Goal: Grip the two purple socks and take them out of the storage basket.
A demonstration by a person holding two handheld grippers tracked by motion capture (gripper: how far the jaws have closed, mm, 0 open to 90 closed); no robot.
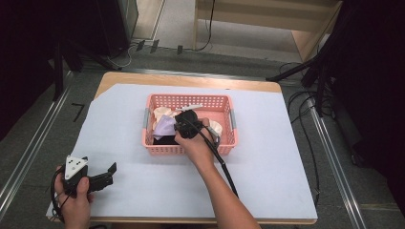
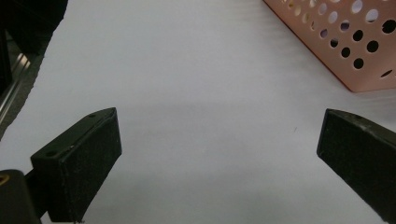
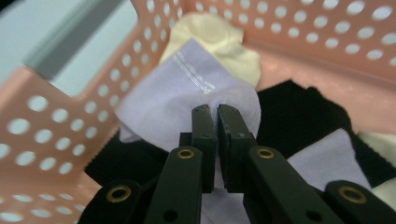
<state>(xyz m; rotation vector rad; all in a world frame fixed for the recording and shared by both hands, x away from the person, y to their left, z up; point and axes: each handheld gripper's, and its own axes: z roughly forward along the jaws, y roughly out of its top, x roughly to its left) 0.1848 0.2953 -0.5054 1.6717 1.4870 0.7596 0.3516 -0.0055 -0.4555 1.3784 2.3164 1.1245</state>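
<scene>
A crumpled pale lilac cloth [image 3: 187,88] lies in the pink basket [image 3: 56,135] atop black and cream fabrics.

We see a basket [image 1: 188,149] standing near the middle of the surface [image 1: 267,162], slightly toward its far edge, with several cloths heaped inside it. Our right gripper [image 3: 215,112] reaches down into the basket from the near side, its fingers [image 3: 204,135] pinched on a fold of the cloth [image 3: 163,102] that lies on top of the heap toward the basket's left wall. Our left gripper [image 1: 112,171] rests at the near left corner of the surface, well apart from the basket, with bare surface between its spread fingers.
</scene>
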